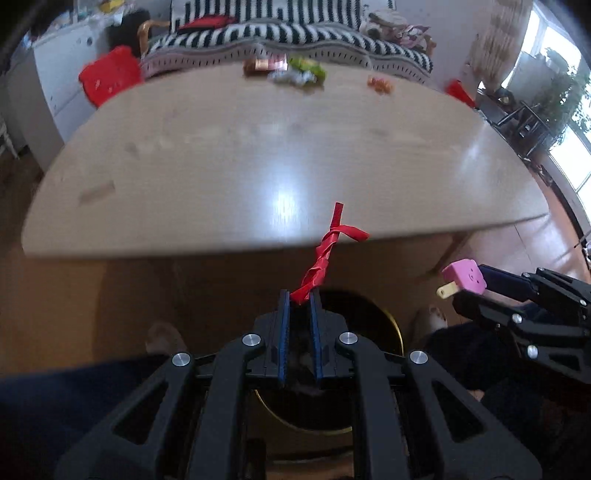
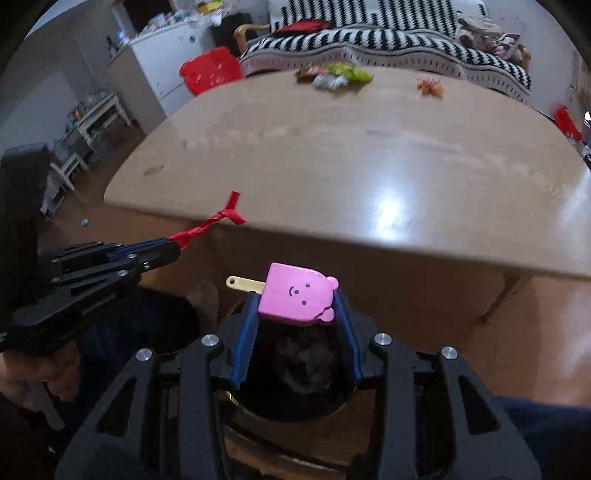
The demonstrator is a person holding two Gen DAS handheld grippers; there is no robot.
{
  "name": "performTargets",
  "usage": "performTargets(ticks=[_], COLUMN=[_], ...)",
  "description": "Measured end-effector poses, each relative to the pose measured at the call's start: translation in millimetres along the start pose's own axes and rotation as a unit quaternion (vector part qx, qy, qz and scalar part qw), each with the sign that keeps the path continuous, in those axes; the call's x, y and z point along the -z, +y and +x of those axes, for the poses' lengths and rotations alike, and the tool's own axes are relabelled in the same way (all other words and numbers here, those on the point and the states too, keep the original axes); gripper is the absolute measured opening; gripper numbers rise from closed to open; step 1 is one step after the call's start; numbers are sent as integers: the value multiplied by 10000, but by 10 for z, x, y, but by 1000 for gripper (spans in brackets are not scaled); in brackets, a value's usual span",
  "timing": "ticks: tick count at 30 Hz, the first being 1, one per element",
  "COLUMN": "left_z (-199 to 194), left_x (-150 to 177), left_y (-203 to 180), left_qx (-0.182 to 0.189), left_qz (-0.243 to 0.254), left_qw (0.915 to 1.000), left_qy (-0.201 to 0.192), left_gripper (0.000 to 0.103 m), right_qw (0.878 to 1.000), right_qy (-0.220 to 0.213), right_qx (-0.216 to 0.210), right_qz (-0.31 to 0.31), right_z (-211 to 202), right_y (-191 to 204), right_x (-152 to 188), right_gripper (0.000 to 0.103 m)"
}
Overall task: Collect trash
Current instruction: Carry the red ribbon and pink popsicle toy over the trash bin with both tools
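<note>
Trash in the claws: twisted red wrapper [image 1: 323,258] and pink popsicle toy [image 2: 295,293], both held out in front of the table's near edge, off its surface.
Left gripper [image 1: 300,295]: blue pads pressed together on the lower end of the red wrapper, which sticks up and forward, its free end curling right.
Right gripper [image 2: 297,306]: fingers partway apart and clamped on the sides of the pink popsicle toy, smiley face up, pale yellow stick pointing left.
Below the grippers: dark round bin with a gold rim [image 1: 395,328], directly under both claws; contents too dark to make out.
Beside the bin: dark trouser legs and a foot [image 1: 162,338] on brown floor.
Table [image 1: 221,166]: light wood, glossy, bare in the near part.
Far edge of table: cluster of crumpled wrappers [image 1: 291,70], green, silver and copper, plus a small orange wrapper [image 1: 380,84] apart to the right.
Behind the table: striped black-and-white sofa [image 1: 295,33], red plastic bin [image 1: 110,74] at left.
</note>
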State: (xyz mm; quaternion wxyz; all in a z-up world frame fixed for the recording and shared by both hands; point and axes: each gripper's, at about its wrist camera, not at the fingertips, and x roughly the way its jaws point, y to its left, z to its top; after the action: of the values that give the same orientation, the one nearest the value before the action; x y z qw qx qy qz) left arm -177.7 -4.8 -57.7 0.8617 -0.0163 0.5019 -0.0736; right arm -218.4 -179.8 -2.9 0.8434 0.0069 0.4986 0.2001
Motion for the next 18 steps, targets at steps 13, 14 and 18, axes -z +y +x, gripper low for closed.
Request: performTargets(ticks=[13,14,18], left_z=[401,412,438], left_x=[476,495,516], left_y=[42,31,17], left_qx=[163,150,153], left_qz=[-63,-40,-54], left_qw=[9976,9975,9971], left_qy=[669,692,748], left_gripper=[10,10,10], right_qw=[9979,9977,9973], right_qy=[632,662,728], right_qx=[-55,-72,-104], right_qz=[93,91,80], right_z=[417,438,470], right_y=[4,6,7], right_x=[267,268,287], right_gripper=[41,41,41])
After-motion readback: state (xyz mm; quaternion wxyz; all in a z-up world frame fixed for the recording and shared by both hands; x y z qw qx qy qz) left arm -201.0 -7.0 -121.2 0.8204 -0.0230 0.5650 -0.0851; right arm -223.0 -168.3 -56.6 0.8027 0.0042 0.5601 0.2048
